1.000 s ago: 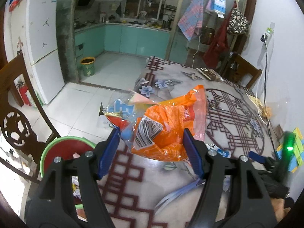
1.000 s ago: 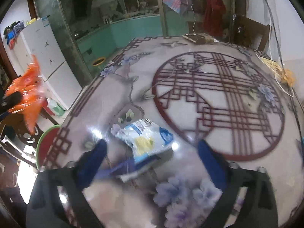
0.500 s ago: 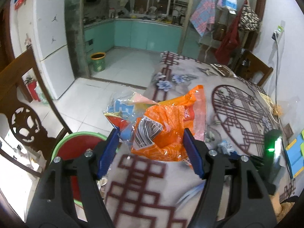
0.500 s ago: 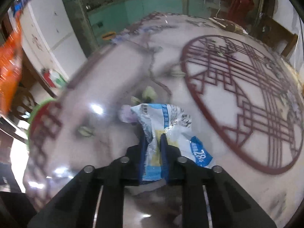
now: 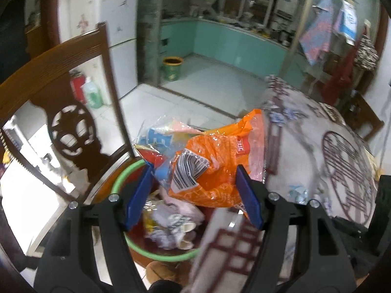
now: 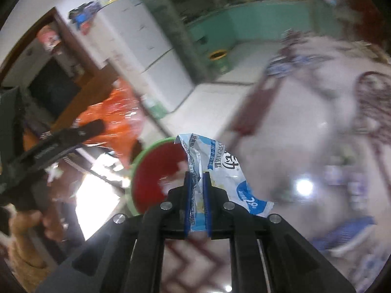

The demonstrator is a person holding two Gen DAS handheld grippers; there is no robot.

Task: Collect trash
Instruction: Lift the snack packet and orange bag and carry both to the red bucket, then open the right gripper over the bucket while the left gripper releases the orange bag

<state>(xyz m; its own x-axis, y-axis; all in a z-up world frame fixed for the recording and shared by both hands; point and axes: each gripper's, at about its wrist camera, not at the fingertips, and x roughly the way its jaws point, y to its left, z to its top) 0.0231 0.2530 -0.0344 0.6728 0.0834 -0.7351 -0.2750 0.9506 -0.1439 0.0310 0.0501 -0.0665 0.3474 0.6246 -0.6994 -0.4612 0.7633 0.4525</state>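
Observation:
My left gripper (image 5: 194, 193) is shut on a bundle of wrappers, an orange snack bag (image 5: 212, 168) with a clear and blue one behind it. It holds them over a red bin with a green rim (image 5: 156, 254) that has trash inside. My right gripper (image 6: 196, 183) is shut on a crumpled white and blue wrapper (image 6: 215, 168), lifted above the table edge, with the same bin (image 6: 156, 173) just beyond it. The orange bag (image 6: 110, 119) and the left gripper show at the left of the right wrist view.
The patterned table (image 5: 317, 161) lies to the right of the bin. A carved wooden chair (image 5: 66, 122) stands close on its left. A blue and white wrapper (image 6: 342, 234) lies on the table. A white fridge (image 6: 151, 56) and a small yellow-rimmed bin (image 5: 173, 68) stand farther off.
My left gripper has carried the orange bag off the table edge to above the red bin. My right gripper has closed on the white and blue wrapper and lifted it toward the bin.

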